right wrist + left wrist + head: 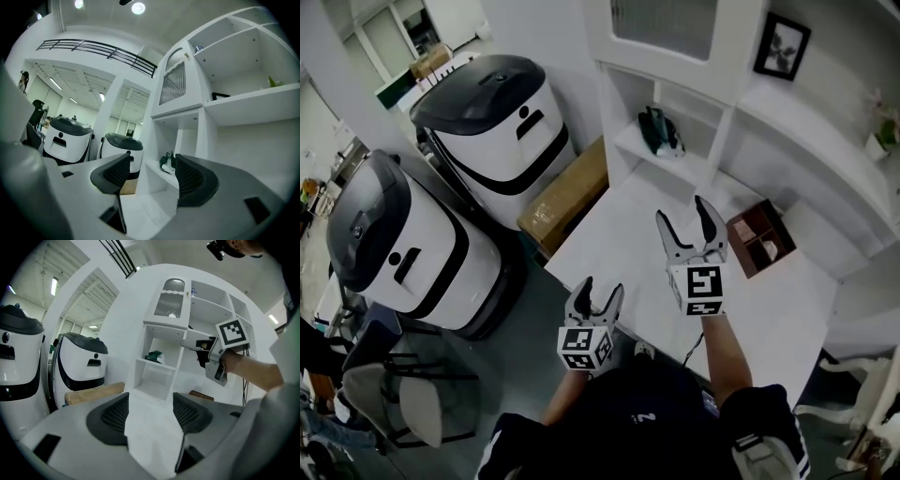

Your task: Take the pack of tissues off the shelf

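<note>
Lying on its shelf (630, 141), the pack of tissues (661, 131) is well ahead of the right claw (682, 214), in line with its empty, wide-apart jaws; the left claw (603, 291), also apart and empty, hangs farther back.

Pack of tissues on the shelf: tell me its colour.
The pack is dark green with white, clearest in the left gripper view.

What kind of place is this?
Probably a lab or test hall with a mock home corner: a white shelf unit and table stand beside large white-and-black machines, and a railed gallery runs under a high ceiling.
</note>
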Demonstrator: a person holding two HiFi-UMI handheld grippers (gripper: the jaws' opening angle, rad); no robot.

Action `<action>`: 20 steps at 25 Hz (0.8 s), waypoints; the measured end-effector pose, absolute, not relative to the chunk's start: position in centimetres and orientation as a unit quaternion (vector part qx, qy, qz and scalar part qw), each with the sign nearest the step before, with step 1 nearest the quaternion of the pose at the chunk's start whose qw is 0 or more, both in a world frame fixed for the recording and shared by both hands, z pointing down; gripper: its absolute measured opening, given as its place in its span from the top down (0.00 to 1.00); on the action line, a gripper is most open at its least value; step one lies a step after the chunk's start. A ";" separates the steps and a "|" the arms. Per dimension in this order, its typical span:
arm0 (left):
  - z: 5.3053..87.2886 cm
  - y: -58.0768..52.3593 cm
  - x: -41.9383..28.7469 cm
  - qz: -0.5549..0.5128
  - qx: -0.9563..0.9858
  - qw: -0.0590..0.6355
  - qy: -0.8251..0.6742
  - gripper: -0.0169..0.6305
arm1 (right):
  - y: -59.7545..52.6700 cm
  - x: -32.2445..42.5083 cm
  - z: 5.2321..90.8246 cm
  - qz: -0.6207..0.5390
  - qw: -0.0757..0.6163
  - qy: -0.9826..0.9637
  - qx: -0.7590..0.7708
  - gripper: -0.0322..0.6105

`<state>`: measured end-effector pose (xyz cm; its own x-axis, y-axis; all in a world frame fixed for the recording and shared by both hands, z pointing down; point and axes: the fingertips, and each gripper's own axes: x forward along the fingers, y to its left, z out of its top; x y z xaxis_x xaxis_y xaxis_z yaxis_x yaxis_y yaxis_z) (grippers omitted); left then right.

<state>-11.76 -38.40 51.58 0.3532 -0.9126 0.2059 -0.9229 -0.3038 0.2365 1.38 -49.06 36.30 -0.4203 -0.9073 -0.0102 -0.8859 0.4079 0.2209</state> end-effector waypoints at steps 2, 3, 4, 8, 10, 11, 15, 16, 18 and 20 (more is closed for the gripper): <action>51.5 -38.9 -12.0 0.018 0.804 0.158 -0.573 0.53 | -50.6 1.2 35.2 -0.103 0.055 -0.836 0.537 0.50; 51.5 -39.1 -12.2 0.018 0.802 0.158 -0.576 0.53 | -51.3 1.0 34.6 -0.108 0.056 -0.836 0.535 0.50; 51.5 -39.3 -12.3 0.019 0.801 0.158 -0.578 0.53 | -52.0 0.8 34.0 -0.111 0.057 -0.837 0.533 0.51; 51.6 -39.7 -12.5 0.025 0.797 0.159 -0.582 0.53 | -54.9 0.3 32.7 -0.112 0.064 -0.836 0.534 0.52; 51.8 -39.7 -12.5 0.029 0.795 0.161 -0.584 0.53 | -56.4 0.1 32.3 -0.113 0.070 -0.833 0.537 0.53; 51.9 -39.7 -12.6 0.031 0.794 0.163 -0.585 0.53 | -57.2 0.0 32.2 -0.111 0.073 -0.833 0.538 0.53; 52.3 -39.7 -13.0 0.039 0.789 0.169 -0.589 0.53 | -60.4 -0.5 33.1 -0.097 0.096 -0.826 0.547 0.54; 52.3 -39.7 -13.1 0.040 0.788 0.169 -0.591 0.53 | -61.3 -0.4 33.5 -0.092 0.102 -0.823 0.551 0.54; 52.4 -39.7 -13.6 0.043 0.783 0.168 -0.597 0.53 | -62.9 -0.3 34.4 -0.083 0.115 -0.818 0.557 0.54; 52.6 -39.7 -14.4 0.044 0.775 0.171 -0.607 0.53 | -64.4 -0.4 35.2 -0.074 0.127 -0.817 0.558 0.54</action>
<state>-14.41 -39.70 52.63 0.2604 -0.9251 0.2763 -0.9554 -0.2056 0.2121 -0.41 -64.43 35.22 -0.3452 -0.9303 0.1242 -0.8928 0.3663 0.2624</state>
